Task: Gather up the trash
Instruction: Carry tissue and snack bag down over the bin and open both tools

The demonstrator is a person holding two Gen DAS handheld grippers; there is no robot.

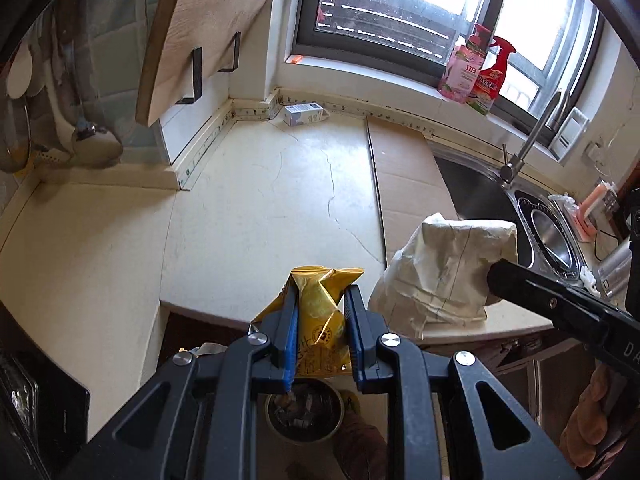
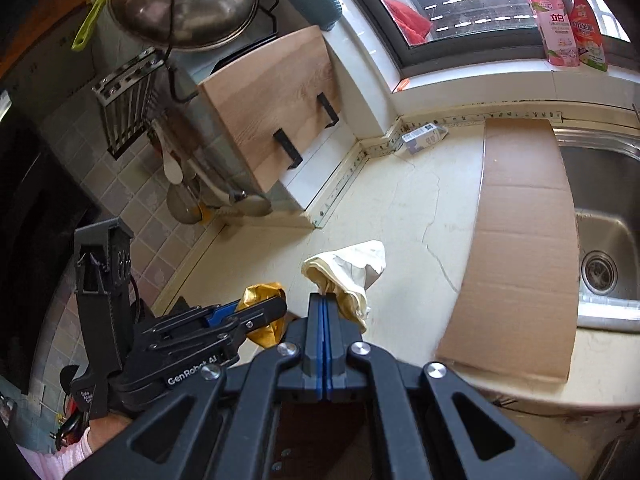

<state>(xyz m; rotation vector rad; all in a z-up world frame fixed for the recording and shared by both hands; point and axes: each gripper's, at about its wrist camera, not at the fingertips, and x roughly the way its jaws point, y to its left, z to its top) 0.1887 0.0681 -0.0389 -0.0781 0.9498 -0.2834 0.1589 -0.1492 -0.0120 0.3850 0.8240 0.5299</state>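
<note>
My left gripper [image 1: 322, 294] is shut on a crumpled gold snack wrapper [image 1: 318, 312], held over the front edge of the cream countertop [image 1: 248, 184]. Below it a round bin [image 1: 304, 414] with scraps inside shows between the jaws. My right gripper [image 2: 323, 300] is shut on a cream crumpled paper [image 2: 352, 276]; the same paper [image 1: 444, 268] hangs at the right of the left wrist view. In the right wrist view, my left gripper [image 2: 260, 306] with the gold wrapper [image 2: 264, 292] sits at lower left. A small white carton [image 1: 303, 113] lies in the far corner of the counter.
A flat cardboard sheet [image 2: 520, 240] lies beside the steel sink [image 2: 604, 240] with its tap [image 1: 528, 144]. A wooden board [image 1: 204, 32] hangs on the wall at left with utensils and a pot lid [image 2: 184, 0]. Two cleaning bottles [image 1: 476, 68] stand on the window sill.
</note>
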